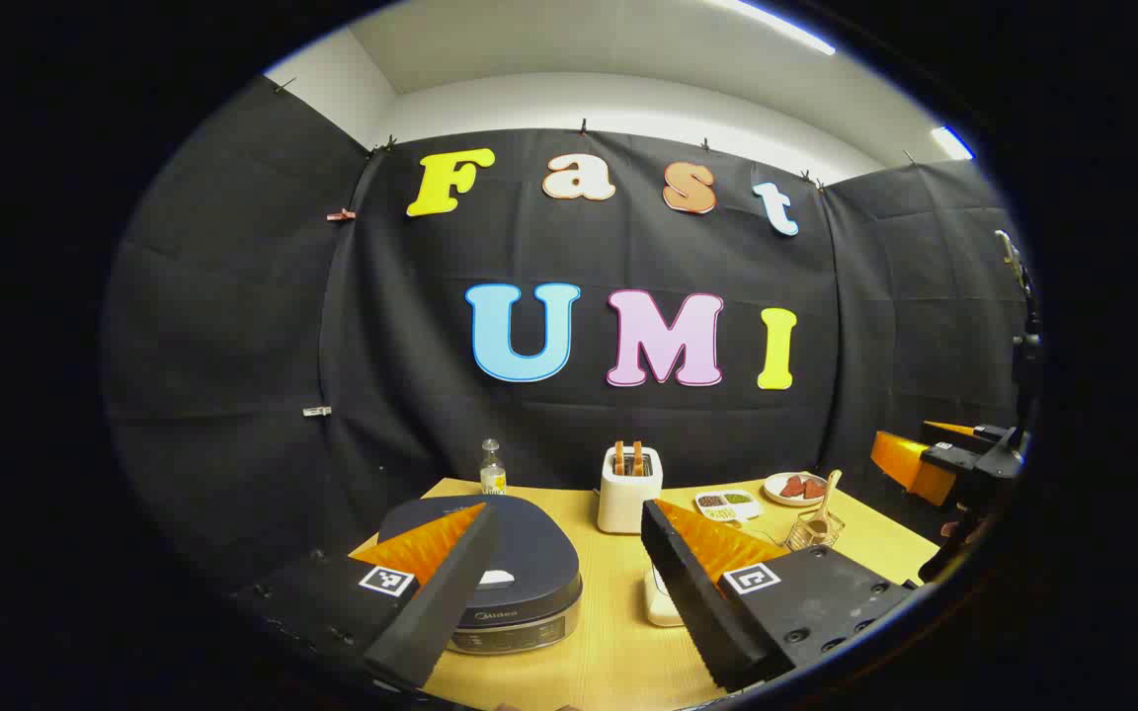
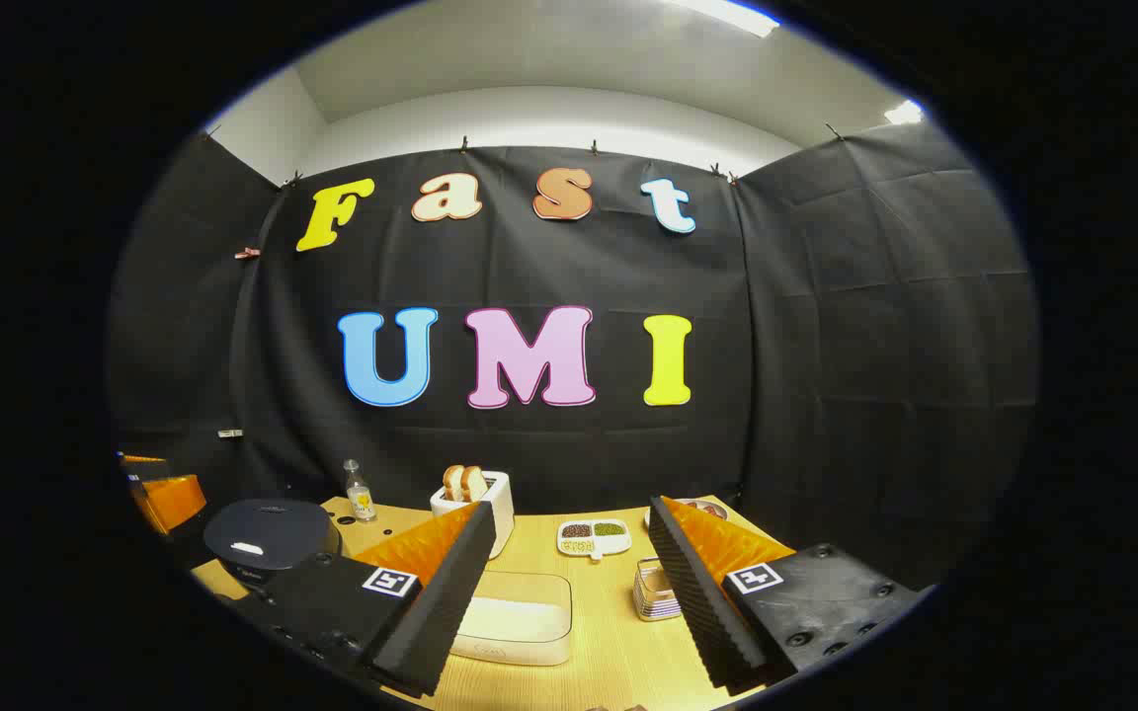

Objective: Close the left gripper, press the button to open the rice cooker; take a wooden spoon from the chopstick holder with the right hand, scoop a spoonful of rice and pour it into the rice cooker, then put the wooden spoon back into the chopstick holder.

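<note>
Both hand-held grippers, left (image 1: 569,583) and right (image 2: 564,592), hang released above the yellow wooden bench (image 1: 609,652), so step one awaits: clench the left, then press the lidded dark round rice cooker (image 1: 515,578) nearby.

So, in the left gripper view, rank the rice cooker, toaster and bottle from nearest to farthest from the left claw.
1. Rice cooker, lid shut, just beyond the open left claw, on its left.
2. Toaster, mid-table, centre.
3. Bottle, back edge, left of the toaster.
</note>
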`<state>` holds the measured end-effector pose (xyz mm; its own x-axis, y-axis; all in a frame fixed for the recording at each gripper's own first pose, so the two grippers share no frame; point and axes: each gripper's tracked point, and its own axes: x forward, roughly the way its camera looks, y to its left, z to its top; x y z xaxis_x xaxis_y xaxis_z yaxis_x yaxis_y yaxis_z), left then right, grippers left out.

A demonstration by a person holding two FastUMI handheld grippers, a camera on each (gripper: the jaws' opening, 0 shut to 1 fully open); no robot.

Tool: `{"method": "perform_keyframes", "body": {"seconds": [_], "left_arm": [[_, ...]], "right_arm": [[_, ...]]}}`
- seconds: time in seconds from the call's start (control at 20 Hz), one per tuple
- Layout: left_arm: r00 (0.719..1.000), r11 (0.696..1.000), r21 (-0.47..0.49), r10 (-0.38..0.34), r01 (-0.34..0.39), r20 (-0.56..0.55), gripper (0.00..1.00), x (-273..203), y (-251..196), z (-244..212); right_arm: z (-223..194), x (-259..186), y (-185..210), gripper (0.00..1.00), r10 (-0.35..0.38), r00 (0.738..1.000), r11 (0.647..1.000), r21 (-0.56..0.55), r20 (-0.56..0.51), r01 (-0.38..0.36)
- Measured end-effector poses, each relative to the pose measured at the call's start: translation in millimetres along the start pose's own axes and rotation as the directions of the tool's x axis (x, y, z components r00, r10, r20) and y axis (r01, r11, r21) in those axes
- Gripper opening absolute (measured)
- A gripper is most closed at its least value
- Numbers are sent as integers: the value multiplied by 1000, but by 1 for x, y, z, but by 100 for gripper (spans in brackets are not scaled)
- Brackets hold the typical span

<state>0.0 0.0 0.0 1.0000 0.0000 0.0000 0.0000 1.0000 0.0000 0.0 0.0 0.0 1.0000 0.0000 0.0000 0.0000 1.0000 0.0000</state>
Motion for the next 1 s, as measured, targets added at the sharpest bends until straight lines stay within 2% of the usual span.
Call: {"method": "perform_keyframes", "body": {"seconds": [0.3,1.0], "left_arm": [[998,1000,5,-26,26,50,98,5,-2,19],[995,995,-16,-99,99,23,98,29,-16,19]], "right_arm": [[15,5,4,98,6,1000,1000,-20,21,-5],[14,2,-8,98,-37,999,999,1,18,37]]}}
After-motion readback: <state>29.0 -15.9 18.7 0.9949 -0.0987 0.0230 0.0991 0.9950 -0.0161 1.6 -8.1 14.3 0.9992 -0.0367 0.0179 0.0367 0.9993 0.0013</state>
